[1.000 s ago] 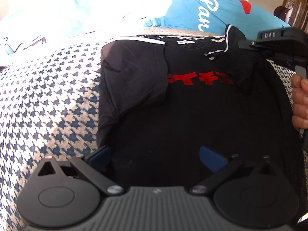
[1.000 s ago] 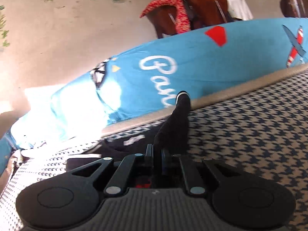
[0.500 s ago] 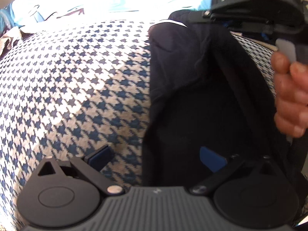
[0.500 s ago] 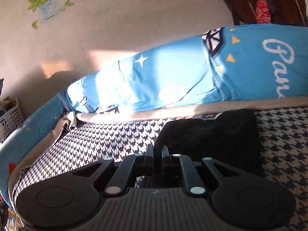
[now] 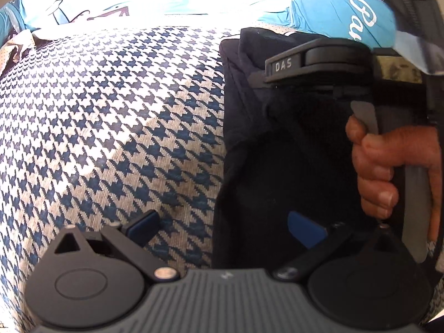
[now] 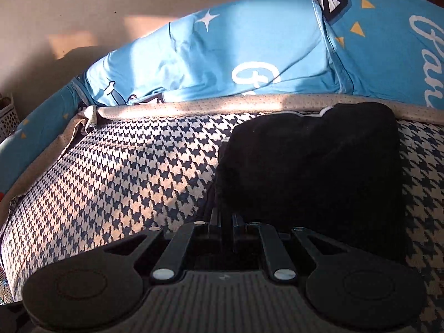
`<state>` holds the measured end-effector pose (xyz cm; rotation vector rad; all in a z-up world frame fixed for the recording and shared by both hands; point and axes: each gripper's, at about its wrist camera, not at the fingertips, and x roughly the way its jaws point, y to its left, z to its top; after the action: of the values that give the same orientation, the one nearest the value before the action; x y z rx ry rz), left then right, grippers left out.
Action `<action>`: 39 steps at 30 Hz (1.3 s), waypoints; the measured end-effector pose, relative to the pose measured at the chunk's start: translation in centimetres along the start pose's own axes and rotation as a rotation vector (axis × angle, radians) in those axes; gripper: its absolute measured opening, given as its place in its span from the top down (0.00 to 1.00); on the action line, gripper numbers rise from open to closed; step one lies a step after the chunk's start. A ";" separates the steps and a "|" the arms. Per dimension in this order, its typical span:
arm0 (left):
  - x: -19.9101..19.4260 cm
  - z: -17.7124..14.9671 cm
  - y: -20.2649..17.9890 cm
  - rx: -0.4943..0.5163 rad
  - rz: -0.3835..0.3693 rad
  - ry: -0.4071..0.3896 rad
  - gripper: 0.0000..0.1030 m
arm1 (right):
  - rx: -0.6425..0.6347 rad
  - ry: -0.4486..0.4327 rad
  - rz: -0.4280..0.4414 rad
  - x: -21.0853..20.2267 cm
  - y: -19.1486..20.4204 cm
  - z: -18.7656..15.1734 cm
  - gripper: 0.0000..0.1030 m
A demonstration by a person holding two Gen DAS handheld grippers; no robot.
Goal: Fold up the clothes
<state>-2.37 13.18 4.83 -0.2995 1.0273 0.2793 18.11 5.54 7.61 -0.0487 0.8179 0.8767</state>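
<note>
Carrying the right side of the black garment [image 6: 310, 177] across to the left is what I have just done: a second ago it lay open in front of me with its red lettering and white-striped trim showing, and my right gripper [image 6: 226, 222] held one edge lifted; now that print is covered and the cloth sits as a narrower, doubled block on the houndstooth bed cover [image 5: 111, 127]. My right gripper's jaws are pinched together on the near edge of the garment, low against the cover, so I judge the fold is laid but not yet let go. My left gripper [image 5: 222, 229] has its blue-padded jaws spread wide and holds nothing; one pad sits over the houndstooth, the other over the dark cloth, straddling the garment's left edge, where a second ago both were over the open shirt. From the left wrist view I see my right hand [image 5: 388, 163] wrapped round the other gripper's handle, squeezing its trigger, close above the fabric. The folded piece lies near the far edge of the cover, just in front of the tan dotted border and the blue printed bedding [image 6: 249, 52] behind it. One lengthwise fold looks done, which puts me somewhere in the middle of the job; next I would release the right pinch and check that the top layer stays flat, since its far corner looks a little bunched.
</note>
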 end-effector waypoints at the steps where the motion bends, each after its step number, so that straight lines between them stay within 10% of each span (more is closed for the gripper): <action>1: -0.1 0.0 0.1 -0.003 -0.005 0.000 0.00 | -0.006 -0.002 0.003 0.0 0.1 0.2 0.90; 21: -1.9 -0.5 2.7 -0.052 0.006 0.008 0.00 | -0.238 -0.072 -0.172 2.7 3.7 2.1 0.73; 29: -0.3 1.5 1.1 -0.058 0.013 0.010 0.00 | -0.220 -0.079 -0.221 2.5 3.0 2.0 0.95; 39: 0.5 1.7 -0.9 -0.049 0.017 0.007 0.00 | -0.194 -0.278 -0.103 -1.6 4.4 2.9 0.96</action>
<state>-0.41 12.99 5.29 -0.3367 1.0317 0.3196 16.27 8.40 11.96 -0.1354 0.4657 0.8409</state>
